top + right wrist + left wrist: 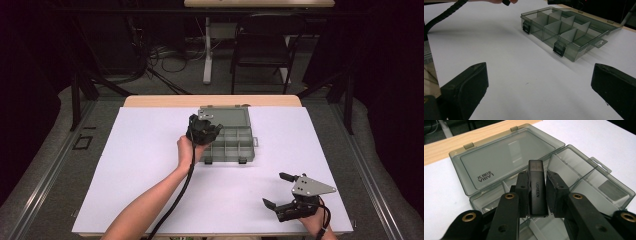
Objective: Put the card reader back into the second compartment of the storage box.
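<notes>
The left gripper (pixel 202 131) hangs over the near-left part of the open organizer box (pixel 240 147), its jaws clamped on a small black adapter (pixel 537 188) that stands upright between the pads, lettering facing the camera. In the left gripper view the adapter sits above the box's compartments, with the thin divider walls (pixel 554 167) right behind and below it; whether it touches any of them cannot be told.

The box is smoky clear plastic and lies on the white sheet (pixel 150 175) covering the table. Its lid (pixel 506 157) is flung back flat on the far side of the box, hinged along the edge nearest the wooden table rim (pixel 210 101). Two dark latches (pixel 559 48) hang from the box's near wall. One compartment at the box's right end holds a flat grey piece (pixel 610 190).

The right gripper (pixel 280 192) rests well to the near-right of the box, jaws spread wide with only bare sheet between them.

Beyond the box, past the table, stand a dark chair (pixel 262 45) and a tangle of floor cables (pixel 170 60).
</notes>
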`<state>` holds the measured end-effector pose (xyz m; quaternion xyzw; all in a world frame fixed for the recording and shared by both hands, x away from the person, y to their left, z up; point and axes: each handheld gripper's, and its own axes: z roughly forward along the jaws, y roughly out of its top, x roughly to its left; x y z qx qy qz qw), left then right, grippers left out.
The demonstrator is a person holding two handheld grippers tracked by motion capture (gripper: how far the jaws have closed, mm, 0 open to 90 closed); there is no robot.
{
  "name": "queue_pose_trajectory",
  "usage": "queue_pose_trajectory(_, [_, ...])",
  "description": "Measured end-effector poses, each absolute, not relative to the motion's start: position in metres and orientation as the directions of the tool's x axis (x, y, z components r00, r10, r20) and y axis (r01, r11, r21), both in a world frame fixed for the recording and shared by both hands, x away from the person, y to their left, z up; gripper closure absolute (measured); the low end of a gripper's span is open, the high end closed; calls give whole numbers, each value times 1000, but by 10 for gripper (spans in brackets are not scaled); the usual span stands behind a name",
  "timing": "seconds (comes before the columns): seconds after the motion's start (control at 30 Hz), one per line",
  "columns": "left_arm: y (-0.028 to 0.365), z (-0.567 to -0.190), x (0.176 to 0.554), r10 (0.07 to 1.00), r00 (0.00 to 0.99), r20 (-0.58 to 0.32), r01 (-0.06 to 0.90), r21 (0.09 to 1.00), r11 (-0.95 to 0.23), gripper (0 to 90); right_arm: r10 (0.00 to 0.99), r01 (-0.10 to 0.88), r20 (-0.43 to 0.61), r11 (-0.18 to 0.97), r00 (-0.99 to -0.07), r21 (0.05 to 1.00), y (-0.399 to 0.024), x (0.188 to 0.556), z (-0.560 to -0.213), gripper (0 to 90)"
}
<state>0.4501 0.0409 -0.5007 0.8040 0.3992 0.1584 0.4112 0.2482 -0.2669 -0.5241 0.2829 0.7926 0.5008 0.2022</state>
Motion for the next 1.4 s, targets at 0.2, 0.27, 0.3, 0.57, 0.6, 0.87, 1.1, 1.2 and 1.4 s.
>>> queue_pose_trajectory(0.2, [40, -507, 454, 783, 617, -75, 527, 778, -341, 729, 650, 248, -35, 339, -759, 907, -267, 248, -524, 9])
queue_pose_trajectory(0.27, [40, -508, 455, 785, 615, -77, 530, 777, -339, 729, 649, 249, -35, 341, -760, 907, -267, 248, -524, 9])
queue_pose_trajectory(0.3, [40, -508, 455, 785, 614, -78, 533, 774, -341, 729, 648, 247, -37, 341, -761, 907, -267, 249, -524, 9])
queue_pose_trajectory(0.57, [38, -511, 457, 788, 611, -80, 538, 772, -339, 729, 649, 253, -32, 341, -760, 905, -266, 249, -525, 10])
queue_pose_trajectory(0.6, [38, -511, 457, 789, 609, -81, 539, 772, -337, 729, 648, 254, -31, 342, -761, 905, -266, 249, -525, 10])
queue_pose_trajectory(0.87, [38, -515, 459, 792, 606, -77, 546, 764, -344, 730, 647, 252, -33, 343, -762, 905, -267, 248, -525, 15])
queue_pose_trajectory(1.1, [31, -519, 460, 787, 612, -76, 550, 756, -354, 730, 644, 252, -32, 344, -764, 905, -266, 249, -525, 15])
queue_pose_trajectory(1.2, [29, -522, 460, 790, 609, -79, 554, 754, -352, 730, 644, 255, -30, 345, -764, 903, -267, 248, -525, 15])
queue_pose_trajectory(1.4, [27, -526, 463, 798, 597, -76, 563, 749, -350, 730, 644, 256, -30, 346, -764, 903, -267, 249, -525, 15])
